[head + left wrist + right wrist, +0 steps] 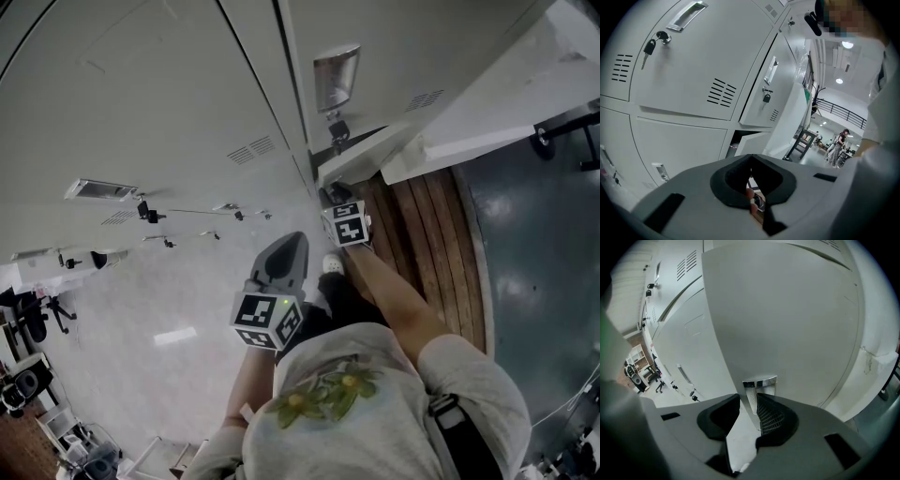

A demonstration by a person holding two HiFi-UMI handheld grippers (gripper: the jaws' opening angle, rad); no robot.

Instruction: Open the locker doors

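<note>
A wall of pale grey lockers (169,112) fills nearly the whole head view, seen from above and running away to the left. At its foot on the right lies a dark, glossy floor (539,272), and between floor and lockers runs a strip of wooden slats (436,234). My grey shirt (375,412) takes up the bottom of that view.

The locker door (787,310) I am working on stands swung out from the bank, low down at the right end of the lockers. In the right gripper view it is a broad blank panel that covers most of the picture. A second door beside it also stands open.

My right claw (749,399) reaches down and forward to that door's edge. It is clenched on the door's small chrome handle (760,381), which rises from between the two jaws, with the ribbed right pad against it.

My left claw (750,158) is held in the air, well apart from the lockers and pointing towards them. Its jaws are pressed together at the tips and grasp nothing.

In the left gripper view the doors ahead of that claw are closed. One has a key (648,47) hanging from its lock, and the next has a small padlock (766,97) below its recessed handle. Far off to the right of them, a person (841,140) stands in a bright hall.
</note>
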